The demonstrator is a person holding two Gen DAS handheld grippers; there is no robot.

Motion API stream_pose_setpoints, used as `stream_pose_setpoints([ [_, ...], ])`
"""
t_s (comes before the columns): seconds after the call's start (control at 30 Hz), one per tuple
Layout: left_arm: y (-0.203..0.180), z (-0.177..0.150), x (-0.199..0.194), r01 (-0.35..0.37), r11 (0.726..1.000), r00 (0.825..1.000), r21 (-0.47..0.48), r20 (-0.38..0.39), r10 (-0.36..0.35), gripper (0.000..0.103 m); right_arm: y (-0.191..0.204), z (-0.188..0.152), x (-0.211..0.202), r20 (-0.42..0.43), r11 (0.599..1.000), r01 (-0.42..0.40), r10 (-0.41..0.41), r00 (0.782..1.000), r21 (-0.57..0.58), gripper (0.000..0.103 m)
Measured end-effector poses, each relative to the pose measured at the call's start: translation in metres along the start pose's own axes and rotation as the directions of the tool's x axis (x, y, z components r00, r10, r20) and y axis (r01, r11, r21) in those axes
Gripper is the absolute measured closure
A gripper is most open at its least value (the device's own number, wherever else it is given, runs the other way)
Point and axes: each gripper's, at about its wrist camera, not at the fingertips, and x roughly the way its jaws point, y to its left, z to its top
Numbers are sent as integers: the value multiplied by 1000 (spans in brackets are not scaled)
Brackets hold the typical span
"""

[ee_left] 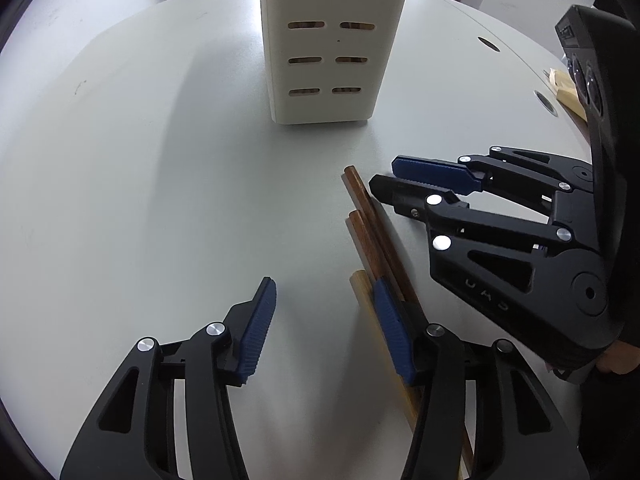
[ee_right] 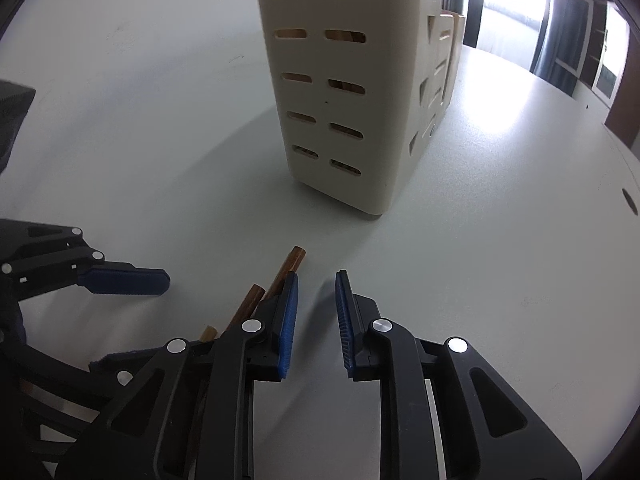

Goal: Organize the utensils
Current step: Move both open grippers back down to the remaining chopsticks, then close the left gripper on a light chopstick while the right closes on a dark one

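Several wooden chopsticks (ee_left: pixel 374 240) lie side by side on the white table, running toward me from in front of the cream slotted utensil holder (ee_left: pixel 332 52). My left gripper (ee_left: pixel 325 284) is open with bare table between its pads. Its right finger rests over the chopstick bundle. My right gripper (ee_left: pixel 385 172) reaches in from the right, its tips just beside the far chopstick ends. In the right wrist view the right gripper (ee_right: pixel 317 276) stands narrowly open with nothing in the gap. There the chopsticks (ee_right: pixel 286 270) lie outside its left finger. Wooden sticks show through the holder's (ee_right: pixel 344 92) slots.
The table (ee_left: pixel 120 160) has round holes (ee_left: pixel 489 44) near its right rim. A tan object (ee_left: pixel 564 88) sits at that edge. A person's hand (ee_left: pixel 616 356) holds the right gripper's body. One finger of the left gripper (ee_right: pixel 124 282) reaches in from the left.
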Motion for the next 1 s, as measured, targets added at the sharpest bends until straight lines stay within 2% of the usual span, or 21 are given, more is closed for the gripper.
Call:
stream_pose_setpoints([
  [0.1,-2,-2,-2,-16,1000,1000,15,5,15,56,1,1,-7,13,999,-42,41,999,23,76],
  [0.2,-2,-7,-5,-59,998,998,30,18,59,67,10,0,-8,2,999,-47,47,999,-3,74],
  [0.23,1,-8,-6,-64,997,998,32,21,63,71,12,0,-9,3,999,-47,47,999,-6,74],
  [0.3,5,-9,-8,-67,997,998,25,22,67,79,17,1,-10,-5,1000,3,-3,1000,-30,74],
  [0.37,10,-9,-9,-58,998,998,14,20,58,92,19,1,-11,3,999,-2,2,1000,-32,73],
  [0.47,15,-10,-11,-41,999,999,5,20,40,93,26,-6,-12,4,999,-1,2,1000,-39,73],
  [0.57,18,-12,-12,-25,1000,999,1,23,25,93,26,-7,-22,39,1000,-17,18,999,-15,73],
  [0.77,27,-17,-15,16,1000,1000,-13,20,-16,96,33,-9,-21,5,998,-45,45,999,-52,73],
  [0.9,28,-18,-15,19,1000,1000,-14,17,-19,97,35,-12,-24,-2,997,-18,17,1000,-75,73],
  [0.93,28,-19,-16,23,1000,1000,-15,18,-23,97,36,-12,-26,-3,997,-11,11,1000,-81,74],
  [1.0,30,-19,-17,32,999,999,-20,19,-32,97,59,-12,-32,6,992,42,-42,999,-116,89],
])
